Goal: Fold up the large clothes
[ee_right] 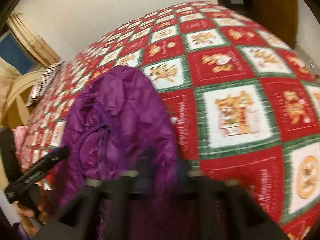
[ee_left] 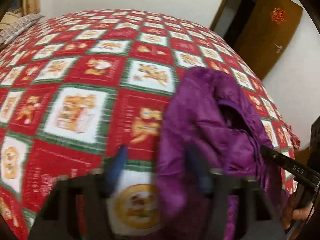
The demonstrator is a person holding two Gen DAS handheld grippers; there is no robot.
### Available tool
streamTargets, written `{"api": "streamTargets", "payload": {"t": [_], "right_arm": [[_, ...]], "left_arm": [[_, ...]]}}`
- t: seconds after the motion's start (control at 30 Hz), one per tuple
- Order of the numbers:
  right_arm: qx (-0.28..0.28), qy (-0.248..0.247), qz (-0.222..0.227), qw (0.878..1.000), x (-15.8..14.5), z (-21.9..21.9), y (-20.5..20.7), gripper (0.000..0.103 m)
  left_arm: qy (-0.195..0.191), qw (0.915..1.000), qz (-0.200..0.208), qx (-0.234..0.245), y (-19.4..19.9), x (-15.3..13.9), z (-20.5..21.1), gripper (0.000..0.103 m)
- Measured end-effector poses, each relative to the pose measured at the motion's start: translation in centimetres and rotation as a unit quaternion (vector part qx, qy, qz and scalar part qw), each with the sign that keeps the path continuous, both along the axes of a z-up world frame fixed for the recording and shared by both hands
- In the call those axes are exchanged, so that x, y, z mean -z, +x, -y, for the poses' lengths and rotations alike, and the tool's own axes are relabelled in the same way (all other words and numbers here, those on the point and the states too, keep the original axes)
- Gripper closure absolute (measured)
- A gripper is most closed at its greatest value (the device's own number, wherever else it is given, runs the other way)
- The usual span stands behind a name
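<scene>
Blurred frames: purple jacket [ee_left: 202,124] bunched on the bed [ee_left: 80,80], at 3 o'clock of the left gripper [ee_left: 158,172], spread wide; right gripper [ee_right: 160,172] buried in fabric, grip unreadable.

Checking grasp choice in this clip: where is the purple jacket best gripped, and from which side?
Grip the purple jacket at its near edge, coming from the bed's near side. It lies bunched with that end draping toward both grippers. Blur hides seams, so the exact spot is unclear.
</scene>
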State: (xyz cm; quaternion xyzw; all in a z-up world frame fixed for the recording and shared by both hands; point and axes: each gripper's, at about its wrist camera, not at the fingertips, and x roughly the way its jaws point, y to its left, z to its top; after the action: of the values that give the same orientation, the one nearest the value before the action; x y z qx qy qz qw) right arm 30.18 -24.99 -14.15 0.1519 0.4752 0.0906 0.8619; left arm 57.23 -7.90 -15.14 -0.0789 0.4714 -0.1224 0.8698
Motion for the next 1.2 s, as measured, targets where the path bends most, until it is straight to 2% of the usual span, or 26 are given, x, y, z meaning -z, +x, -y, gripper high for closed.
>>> {"api": "streamTargets", "payload": {"t": [0.03, 0.07, 0.17, 0.33, 0.4, 0.53, 0.6, 0.63, 0.7, 0.73, 0.77, 0.9, 0.93, 1.0, 1.13, 1.2], "right_arm": [[-0.003, 0.005, 0.014, 1.000, -0.3, -0.1, -0.4, 0.094], [-0.006, 0.005, 0.027, 1.000, -0.7, -0.2, -0.7, 0.097], [-0.018, 0.020, 0.074, 0.997, -3.1, -0.3, -2.5, 0.099], [-0.050, 0.022, 0.119, 0.991, -7.3, -0.9, -6.6, 0.099], [-0.062, 0.022, 0.132, 0.989, -8.6, -1.2, -8.6, 0.099], [-0.092, 0.023, 0.131, 0.987, -9.2, -2.4, -12.2, 0.099], [-0.117, 0.023, 0.122, 0.985, -8.6, -3.1, -13.9, 0.099], [-0.131, 0.019, 0.115, 0.985, -8.1, -3.7, -14.8, 0.099], [-0.156, 0.003, 0.102, 0.982, -6.9, -4.7, -16.8, 0.099], [-0.164, -0.004, 0.094, 0.982, -6.1, -5.1, -18.0, 0.099], [-0.165, -0.007, 0.086, 0.982, -5.1, -5.3, -19.0, 0.099], [-0.144, -0.043, 0.045, 0.988, -1.6, -5.1, -21.0, 0.098], [-0.140, -0.033, 0.025, 0.989, -1.0, -4.8, -21.2, 0.098], [-0.127, 0.027, 0.013, 0.991, -1.1, -3.2, -21.2, 0.098], [-0.074, 0.087, 0.060, 0.992, -5.0, 0.3, -19.3, 0.096], [-0.049, 0.116, 0.067, 0.990, -5.8, 1.8, -16.7, 0.068]], "left_arm": [[-0.011, 0.9998, 0.009, 0.014, -0.3, -0.3, 0.4, 0.086], [-0.032, 0.9990, 0.013, 0.029, -0.5, -0.6, 0.5, 0.097], [-0.065, 0.9960, 0.051, 0.033, -2.3, -2.9, 0.2, 0.097], [-0.111, 0.9866, 0.110, 0.047, -6.6, -6.9, -1.2, 0.097], [-0.104, 0.9842, 0.133, 0.053, -8.7, -8.1, -1.3, 0.097], [-0.079, 0.9856, 0.133, 0.068, -10.9, -8.7, -1.2, 0.097], [-0.086, 0.9858, 0.123, 0.075, -12.1, -8.5, -1.7, 0.093], [-0.091, 0.9862, 0.112, 0.081, -13.0, -8.3, -2.0, 0.087], [-0.097, 0.9862, 0.099, 0.090, -14.7, -7.7, -2.4, 0.065], [-0.096, 0.9867, 0.095, 0.090, -16.1, -7.3, -2.7, 0.047], [-0.094, 0.9871, 0.094, 0.090, -16.9, -6.9, -2.8, 0.039], [-0.081, 0.9905, 0.079, 0.079, -20.6, -4.3, -3.3, 0.033], [-0.073, 0.9919, 0.074, 0.072, -21.0, -3.6, -3.3, 0.032], [-0.061, 0.9947, 0.063, 0.054, -21.7, -1.8, -3.5, 0.032], [-0.038, 0.9955, 0.078, 0.036, -21.9, -0.1, -3.3, 0.032], [-0.025, 0.9957, 0.080, 0.039, -21.8, 0.0, -2.9, 0.029]]}}
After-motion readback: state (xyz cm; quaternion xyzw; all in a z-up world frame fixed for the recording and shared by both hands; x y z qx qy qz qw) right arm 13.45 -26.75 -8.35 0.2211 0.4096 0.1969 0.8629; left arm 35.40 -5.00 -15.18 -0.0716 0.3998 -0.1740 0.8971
